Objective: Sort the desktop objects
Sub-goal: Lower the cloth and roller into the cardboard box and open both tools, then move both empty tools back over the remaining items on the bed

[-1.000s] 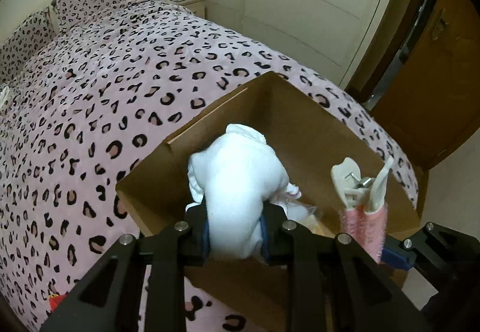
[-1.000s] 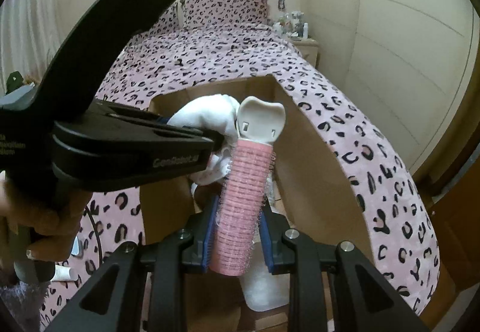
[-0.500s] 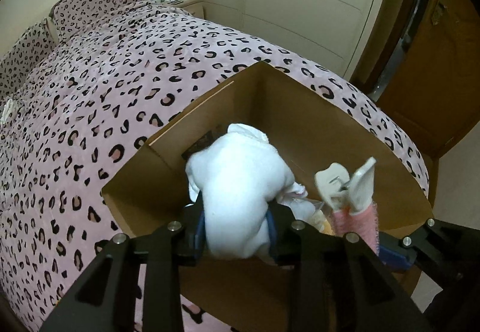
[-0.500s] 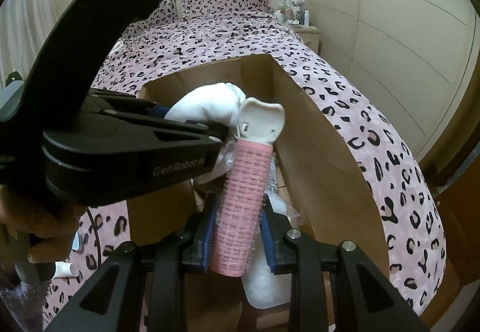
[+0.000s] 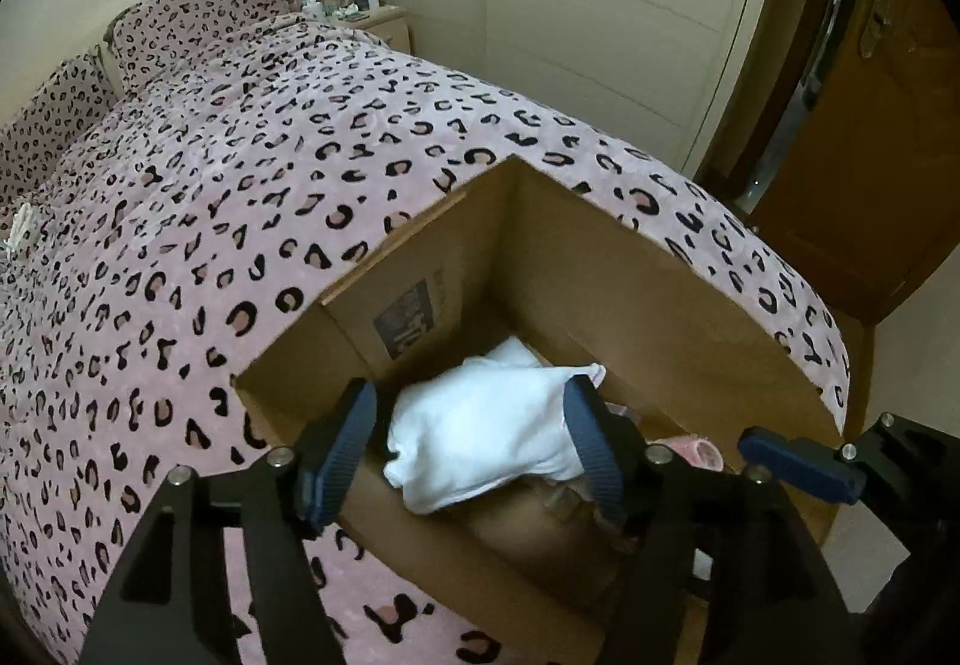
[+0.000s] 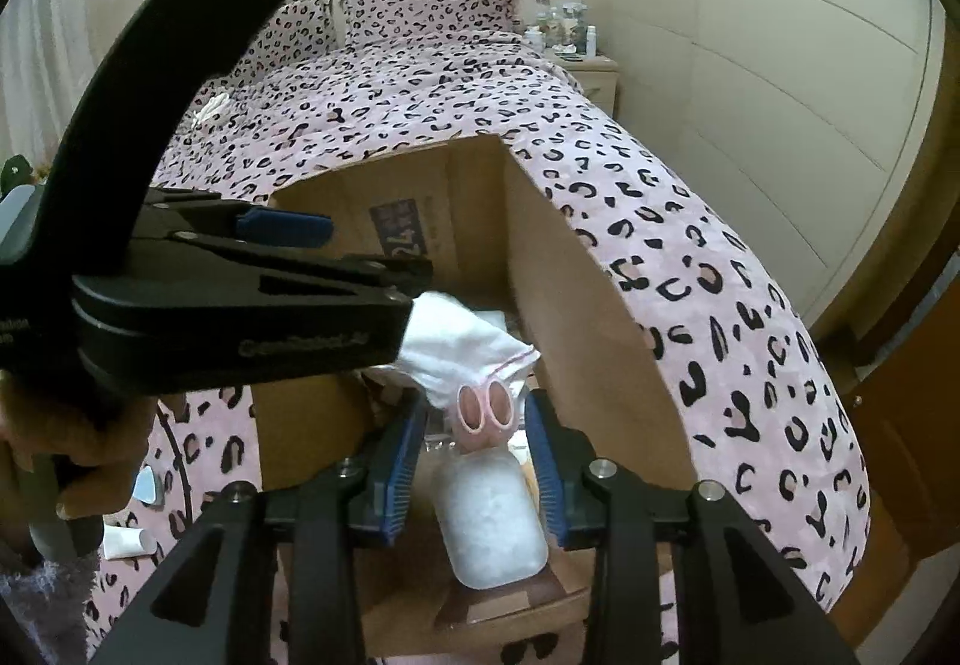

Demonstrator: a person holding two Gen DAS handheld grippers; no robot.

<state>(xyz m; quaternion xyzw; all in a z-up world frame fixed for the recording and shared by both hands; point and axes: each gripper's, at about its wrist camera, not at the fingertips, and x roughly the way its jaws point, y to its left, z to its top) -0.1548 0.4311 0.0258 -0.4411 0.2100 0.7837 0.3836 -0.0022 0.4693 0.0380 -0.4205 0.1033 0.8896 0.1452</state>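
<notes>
An open cardboard box (image 5: 660, 245) stands on the bed. My left gripper (image 5: 468, 395) hangs over it with its jaws opening. A white rolled cloth (image 5: 492, 437) lies loose between them and sags onto the box's contents. Its left pad (image 5: 348, 425) is clear of the cloth. My right gripper (image 6: 476, 413) is also opening over the box (image 6: 570, 275). The pink hair roller (image 6: 483, 407) has slipped down between its pads, seen end-on and touching neither. In the left wrist view the roller (image 5: 690, 449) lies beside the cloth.
A white frosted jar (image 6: 492, 527) lies in the box under the right gripper. The bed's pink leopard cover (image 5: 240, 185) surrounds the box. A small white tube (image 6: 123, 542) lies on it at the left. A nightstand (image 5: 372, 20) and a wooden door (image 5: 870, 155) stand beyond.
Both grippers went from shut to parted. The white cloth dropped from upright in the left jaws down into the box. The pink roller slid down out of the right jaws.
</notes>
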